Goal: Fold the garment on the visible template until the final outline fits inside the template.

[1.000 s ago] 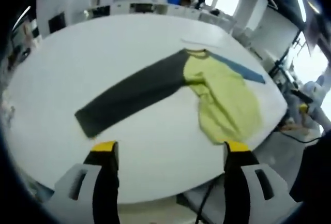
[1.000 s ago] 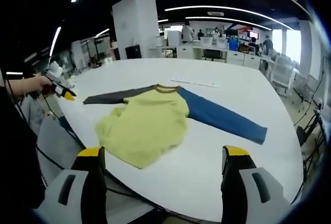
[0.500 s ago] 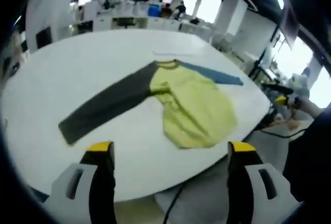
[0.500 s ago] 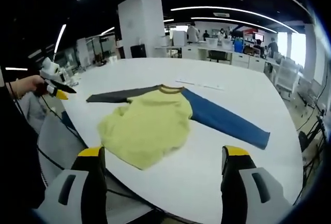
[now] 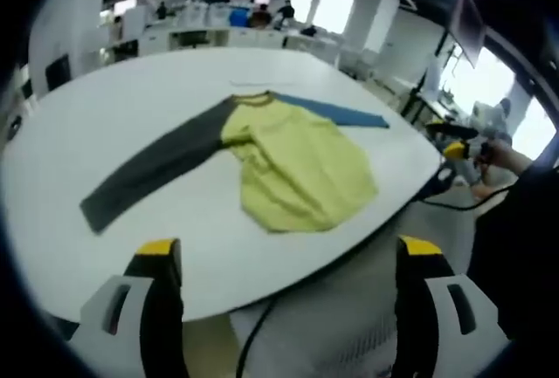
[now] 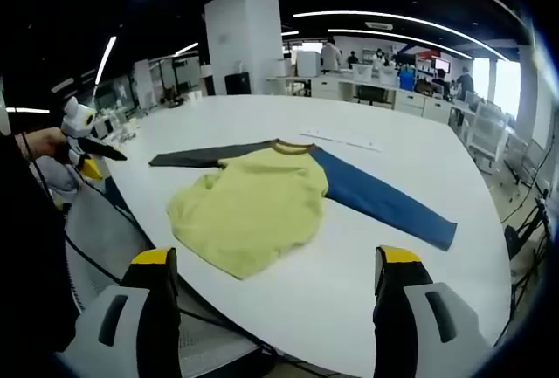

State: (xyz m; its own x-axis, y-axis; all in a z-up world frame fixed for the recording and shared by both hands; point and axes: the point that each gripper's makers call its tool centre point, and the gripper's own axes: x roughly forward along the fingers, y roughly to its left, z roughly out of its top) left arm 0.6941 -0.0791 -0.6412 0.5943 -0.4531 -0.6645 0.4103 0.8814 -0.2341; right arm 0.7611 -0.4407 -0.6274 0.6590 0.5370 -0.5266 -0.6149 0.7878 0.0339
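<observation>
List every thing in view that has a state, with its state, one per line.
garment: spread flat on the table, unfolded, yellow body rumpled at the hem
dark grey sleeve: stretched out straight
blue sleeve: stretched out straight
table: bearing the garment, which lies near its edge
left tongs: open, holding nothing, off the table edge
right tongs: open, holding nothing, short of the garment

Each gripper [image 5: 288, 260] [image 6: 275, 264] has two black jaws with yellow tips and grey, slotted mounts. A black cable [image 5: 247, 347] hangs between the left one's jaws. The person wears a dark sleeve [image 6: 31, 256].
</observation>
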